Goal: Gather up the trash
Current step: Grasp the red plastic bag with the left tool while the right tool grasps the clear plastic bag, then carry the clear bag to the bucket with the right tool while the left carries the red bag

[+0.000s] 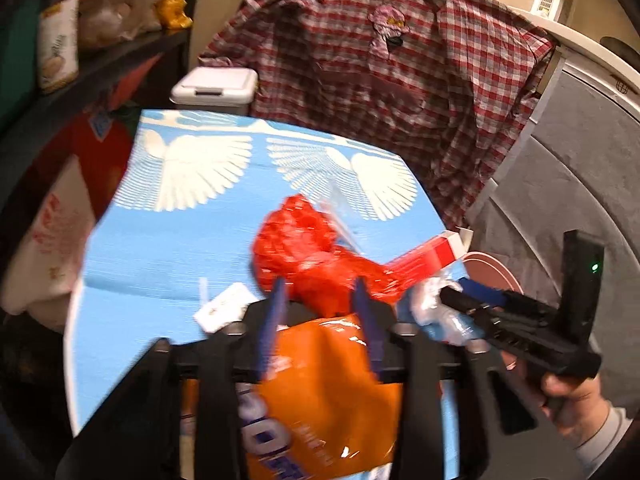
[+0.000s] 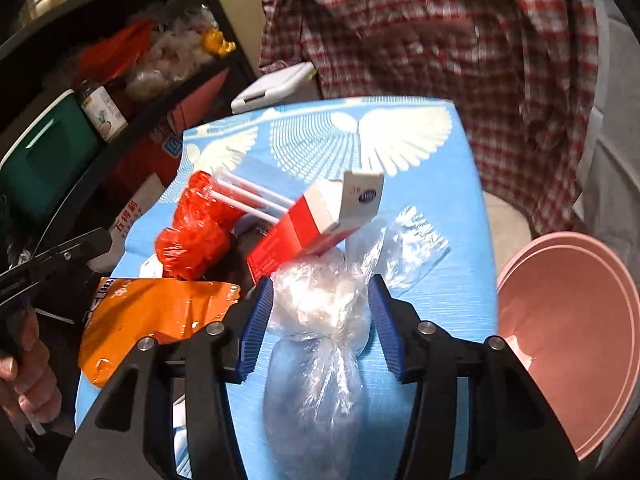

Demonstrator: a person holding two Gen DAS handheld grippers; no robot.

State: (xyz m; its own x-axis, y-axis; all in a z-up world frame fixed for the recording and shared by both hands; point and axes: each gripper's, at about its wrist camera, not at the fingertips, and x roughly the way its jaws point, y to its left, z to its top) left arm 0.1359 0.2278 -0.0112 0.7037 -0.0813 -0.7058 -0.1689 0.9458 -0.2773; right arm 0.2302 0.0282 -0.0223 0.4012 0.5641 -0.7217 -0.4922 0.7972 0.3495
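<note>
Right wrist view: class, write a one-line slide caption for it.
Right gripper open astride a knotted clear plastic bag on the blue table, pink bin alongside.

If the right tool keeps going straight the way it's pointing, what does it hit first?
Most likely the clear plastic bag, which already lies between the open right tool. Just beyond sits the red and white carton, though depth is hard to judge.

A white bag (image 2: 138,216) beside the desk bore red Chinese characters, "五得利"; other print was too blurred to read.
</note>
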